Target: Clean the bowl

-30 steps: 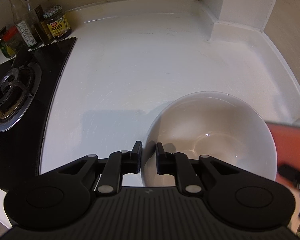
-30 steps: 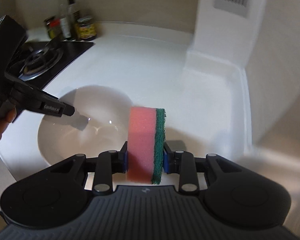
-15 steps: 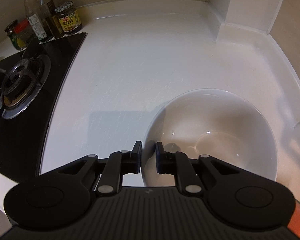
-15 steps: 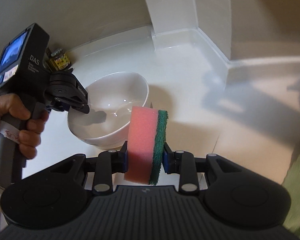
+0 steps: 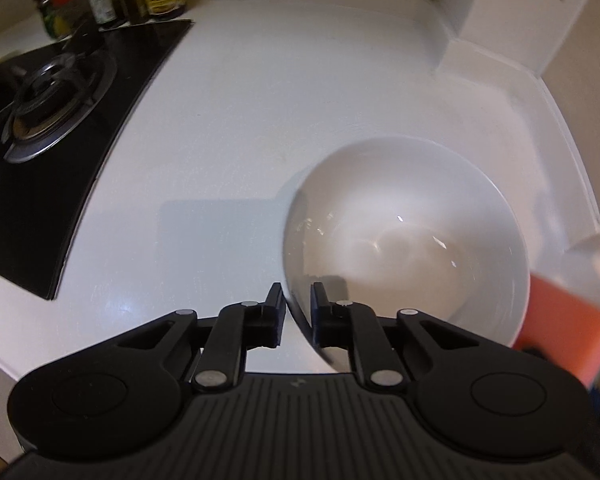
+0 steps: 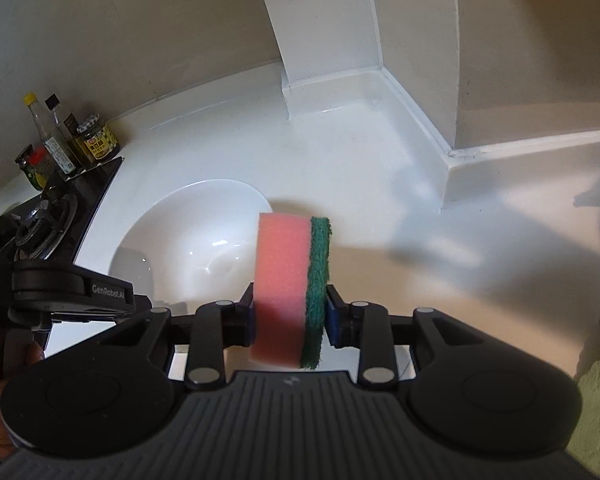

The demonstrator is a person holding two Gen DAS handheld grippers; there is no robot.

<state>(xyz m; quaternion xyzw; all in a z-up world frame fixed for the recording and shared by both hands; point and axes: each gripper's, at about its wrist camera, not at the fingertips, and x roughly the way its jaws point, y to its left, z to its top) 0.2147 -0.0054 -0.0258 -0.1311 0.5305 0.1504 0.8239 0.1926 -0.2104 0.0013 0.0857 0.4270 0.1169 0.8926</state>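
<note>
Since half a second ago the sponge has swung back beside the bowl, its pink edge showing again at the bowl's right rim in the left view, so scrubbing looks about to resume. The right gripper clamps the sponge; the left gripper pinches the bowl's near-left rim, jaws narrow. Open countertop lies far and left; the stove sits well apart, the wall corner right.

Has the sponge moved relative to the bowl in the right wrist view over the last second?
Yes. The sponge now sits at the bowl's right edge; a second ago it hung over the bowl's interior.
</note>
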